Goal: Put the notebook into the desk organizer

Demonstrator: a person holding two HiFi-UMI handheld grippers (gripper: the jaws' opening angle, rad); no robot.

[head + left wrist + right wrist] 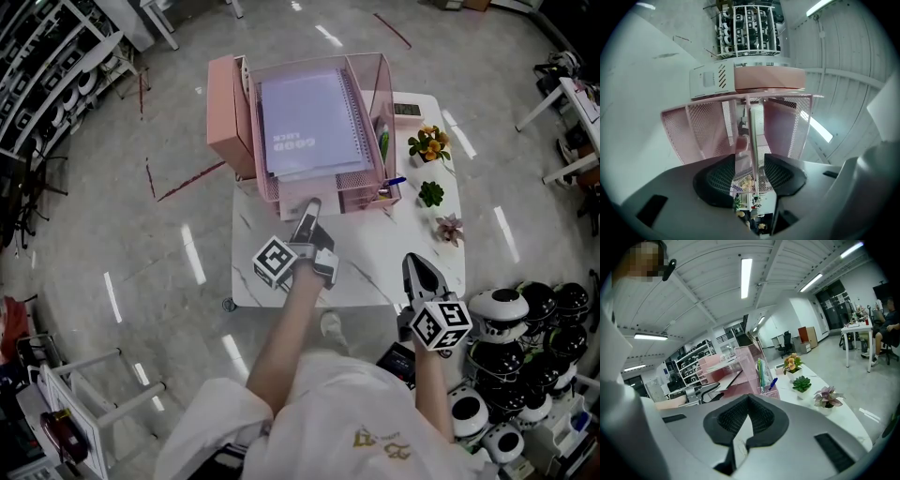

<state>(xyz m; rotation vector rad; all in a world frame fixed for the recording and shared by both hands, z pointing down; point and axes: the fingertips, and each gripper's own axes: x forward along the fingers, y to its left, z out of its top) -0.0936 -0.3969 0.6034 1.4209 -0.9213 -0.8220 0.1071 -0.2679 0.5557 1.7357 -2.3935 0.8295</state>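
The notebook (pixel 305 122) is seen lying flat in the top tray of the pink desk organizer (pixel 367 73) on the white table (pixel 375 277), cover up, its spiral binding on the side of the pen compartment. The left gripper (pixel 307 212) is held at the tray's front edge with its jaws parted. In the left gripper view a thin edge at the organizer's front is framed between the pads, but no pad is pressed on it and nothing is gripped. Whether that edge belongs to the notebook or to the tray cannot be told. The right gripper (pixel 419 269) is held over the near part of the table, well apart from the organizer, its jaws closed tip to tip on nothing. The placing is judged to be as good as done — the notebook is inside the organizer and free of both grippers. What is left, at most, is for the left gripper to be drawn clear of the tray.
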